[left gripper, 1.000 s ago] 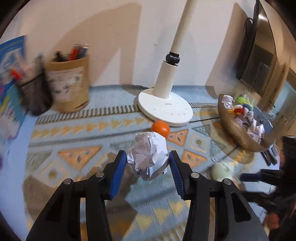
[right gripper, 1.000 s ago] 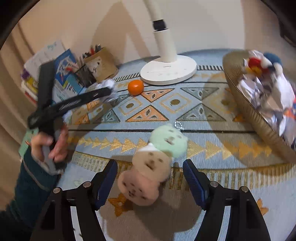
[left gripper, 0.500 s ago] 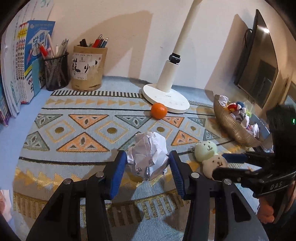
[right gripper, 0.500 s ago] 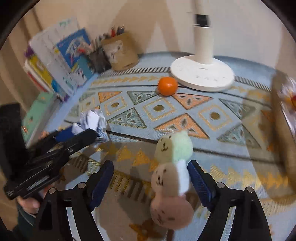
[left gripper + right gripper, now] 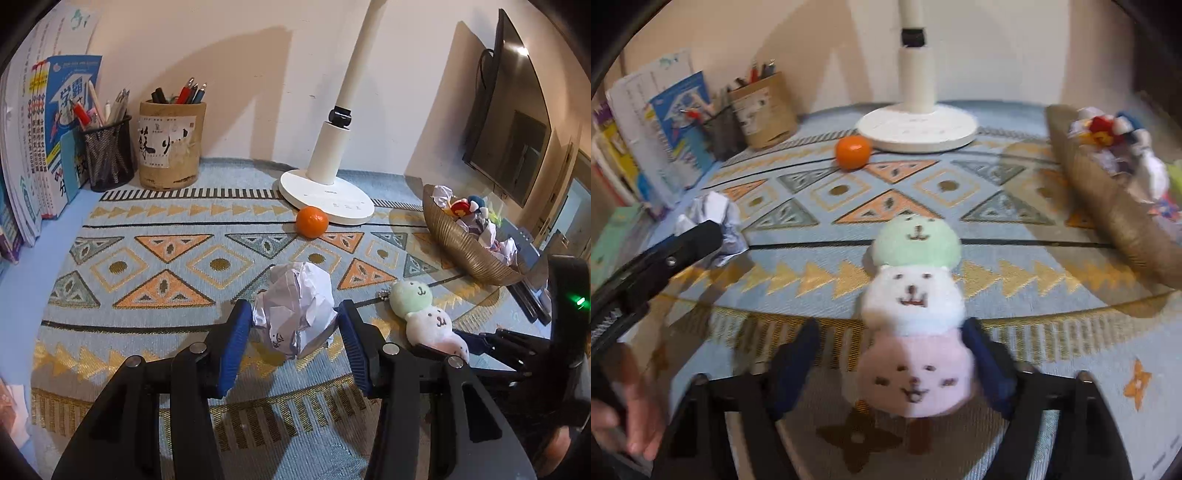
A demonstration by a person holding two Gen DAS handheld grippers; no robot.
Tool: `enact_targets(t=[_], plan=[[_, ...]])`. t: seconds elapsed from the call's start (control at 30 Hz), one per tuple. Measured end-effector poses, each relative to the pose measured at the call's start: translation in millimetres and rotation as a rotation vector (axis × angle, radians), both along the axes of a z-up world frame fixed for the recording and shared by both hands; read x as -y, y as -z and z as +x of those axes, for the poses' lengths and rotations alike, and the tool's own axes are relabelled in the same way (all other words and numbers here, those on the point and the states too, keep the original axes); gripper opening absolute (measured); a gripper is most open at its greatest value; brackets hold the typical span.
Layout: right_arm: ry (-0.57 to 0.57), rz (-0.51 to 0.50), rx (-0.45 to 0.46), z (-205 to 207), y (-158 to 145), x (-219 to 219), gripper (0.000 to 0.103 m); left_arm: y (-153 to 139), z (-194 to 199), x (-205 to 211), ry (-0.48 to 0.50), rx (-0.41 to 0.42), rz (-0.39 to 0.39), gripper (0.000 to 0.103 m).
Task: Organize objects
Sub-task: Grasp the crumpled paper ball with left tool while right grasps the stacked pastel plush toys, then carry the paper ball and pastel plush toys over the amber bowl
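between the left gripper [image 5: 293,328] fingers sits the paper ball [image 5: 295,308], pinched.

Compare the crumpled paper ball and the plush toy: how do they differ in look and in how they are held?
The crumpled paper ball is white, creased and roughly round; the plush toy is soft, a stack of green, white and pink heads with faces. The left gripper has both pads against the ball; the right gripper flanks only the toy's pink end, with a gap at one finger. Both lie low over the patterned mat.
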State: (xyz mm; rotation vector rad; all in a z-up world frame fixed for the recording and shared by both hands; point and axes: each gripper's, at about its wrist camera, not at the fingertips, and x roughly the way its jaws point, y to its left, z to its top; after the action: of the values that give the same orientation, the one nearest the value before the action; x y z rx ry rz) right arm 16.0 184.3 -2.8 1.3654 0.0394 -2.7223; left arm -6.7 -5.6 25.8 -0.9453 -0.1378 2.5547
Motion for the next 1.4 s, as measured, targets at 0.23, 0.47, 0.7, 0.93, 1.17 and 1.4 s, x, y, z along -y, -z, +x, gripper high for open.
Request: enact_targets(t=[0.23,0.47,0.7,0.93,1.17,1.4], plan=[[-0.062,-0.252,-0.085,19,-38,-54,0.046,-46,5,-34,0.083,-0.059,0.071,0.046],[0.126,-0.238,-0.334,42,-139,-164,0.046,-118,-14,-156,0.277,-0.155,0.069,0.046],[0.302,-0.313,-0.427,32,-180,-268,0.047,-112,-63,-261,0.360,-0.146,0.023,0.049],[0.413,-0.356,-0.342,-22,-149,-322,0.048,-46,-122,-300,0.411,0.077,0.012,0.053],[0.386,-0.303,-0.225,-60,-115,-330,0.059,-38,-111,-294,0.495,0.122,-0.023,0.086],[0.367,-0.302,-0.291,-22,-126,-316,0.067,-50,-62,-265,0.574,0.098,-0.059,0.097]])
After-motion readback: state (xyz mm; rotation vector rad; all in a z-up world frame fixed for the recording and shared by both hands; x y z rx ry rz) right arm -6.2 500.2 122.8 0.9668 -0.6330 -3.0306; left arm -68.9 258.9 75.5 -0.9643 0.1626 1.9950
